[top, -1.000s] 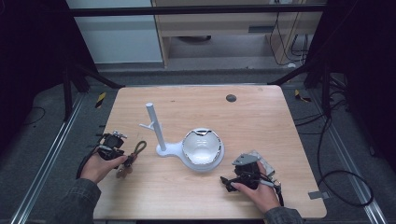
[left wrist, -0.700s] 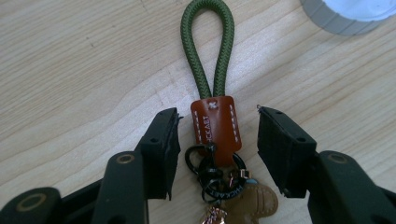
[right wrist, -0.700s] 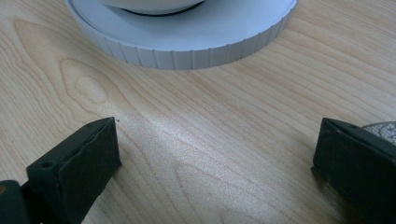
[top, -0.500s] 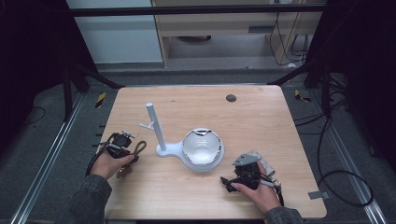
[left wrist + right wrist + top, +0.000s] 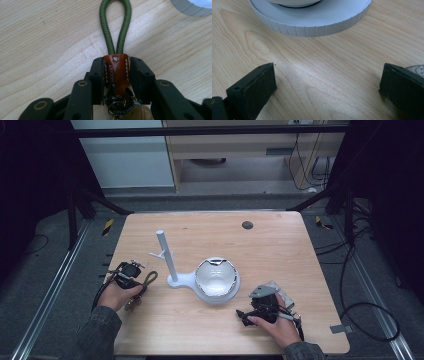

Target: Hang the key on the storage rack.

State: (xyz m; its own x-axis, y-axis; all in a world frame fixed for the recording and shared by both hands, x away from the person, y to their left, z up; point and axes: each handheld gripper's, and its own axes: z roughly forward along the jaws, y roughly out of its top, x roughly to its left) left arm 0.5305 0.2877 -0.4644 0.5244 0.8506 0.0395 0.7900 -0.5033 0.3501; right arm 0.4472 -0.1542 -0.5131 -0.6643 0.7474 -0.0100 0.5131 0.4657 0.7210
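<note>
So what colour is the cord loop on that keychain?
Olive green braided cord loop, clearest in the left gripper view.

Sleeves (image 5: 102, 330): dark grey, reaching the wrists.
Left gripper (image 5: 116, 72): black blocky jaws, round brass-ringed pivots, small screw holes.
Right gripper (image 5: 327, 87): matte black pads; grey three-cornered plate on top.
Cables (image 5: 101, 292): black.

Left gripper (image 5: 134, 276) sits on the green strap (image 5: 149, 279) at the table's (image 5: 280, 250) left side; right gripper (image 5: 248, 312) rests near the white stand (image 5: 172, 270) and bowl (image 5: 216, 277).
</note>
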